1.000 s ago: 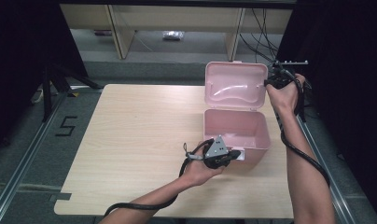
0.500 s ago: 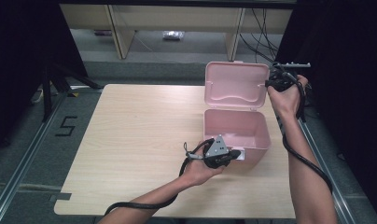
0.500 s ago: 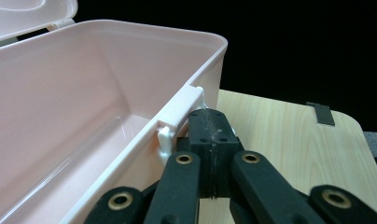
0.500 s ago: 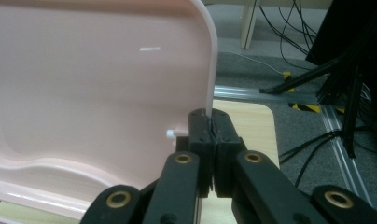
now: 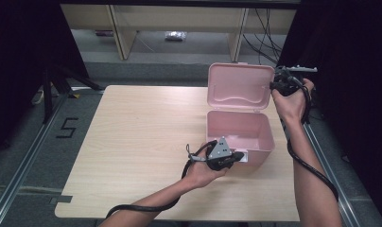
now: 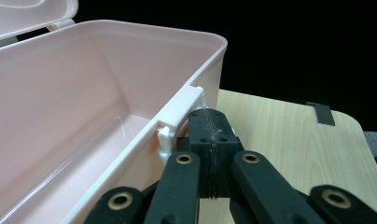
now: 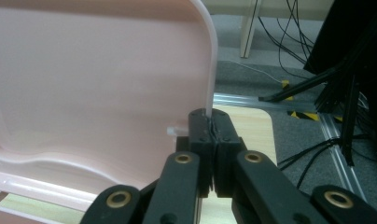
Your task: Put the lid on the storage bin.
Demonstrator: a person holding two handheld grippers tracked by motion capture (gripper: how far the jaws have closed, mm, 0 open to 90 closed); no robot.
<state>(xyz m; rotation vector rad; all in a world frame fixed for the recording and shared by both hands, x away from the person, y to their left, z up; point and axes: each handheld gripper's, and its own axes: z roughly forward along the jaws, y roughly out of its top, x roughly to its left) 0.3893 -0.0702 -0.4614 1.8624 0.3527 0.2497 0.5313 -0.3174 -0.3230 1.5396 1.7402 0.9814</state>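
Your pink plastic box (image 5: 239,132) stands open at the table's (image 5: 132,142) right side. In the left gripper view your left gripper (image 6: 209,140) has its jaws together beside the box's white front latch (image 6: 179,114). The right gripper view shows your right gripper (image 7: 210,133) pinching the edge of the raised lid (image 7: 98,79), which the high view hides behind your hand.

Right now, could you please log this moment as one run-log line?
box: open, nothing inside | lid: upright | left gripper: shut at front latch | right gripper: shut on lid edge

Left gripper (image 5: 238,156) low, fingers pressed together, right gripper (image 5: 274,85) raised, fingers together.
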